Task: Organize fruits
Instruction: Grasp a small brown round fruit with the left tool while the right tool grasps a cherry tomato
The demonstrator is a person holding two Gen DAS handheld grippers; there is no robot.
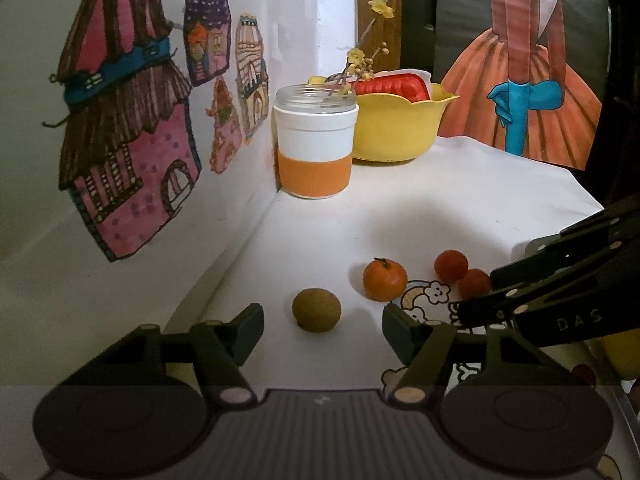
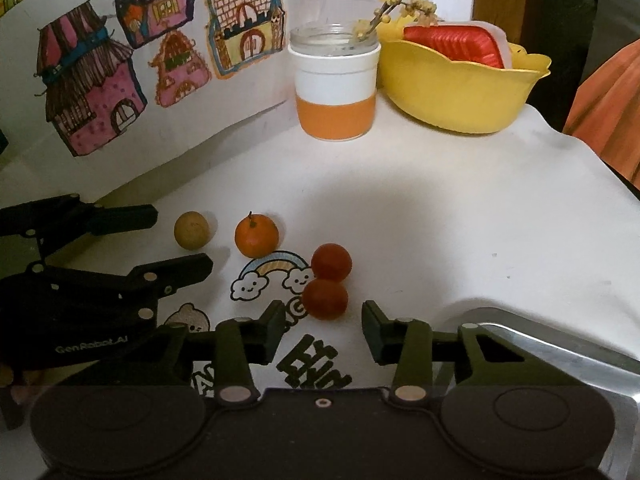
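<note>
On the white cloth lie a brownish round fruit (image 1: 317,310) (image 2: 192,230), an orange mandarin (image 1: 385,280) (image 2: 256,237) and two red tomatoes (image 1: 451,266) (image 2: 331,262), the nearer one (image 1: 474,283) (image 2: 325,299) touching the other. My left gripper (image 1: 323,332) (image 2: 182,238) stands open, low over the cloth, with the brownish fruit just ahead of its fingertips. My right gripper (image 2: 323,328) (image 1: 480,296) is also open, and the nearer tomato sits just in front of the gap. Neither holds anything.
A yellow bowl (image 1: 400,132) (image 2: 460,96) with a red object inside stands at the back, beside a jar (image 1: 316,148) (image 2: 335,92) holding a flowering twig. A wall with house drawings (image 1: 128,152) runs along the left. A steel tray (image 2: 560,344) lies at the near right.
</note>
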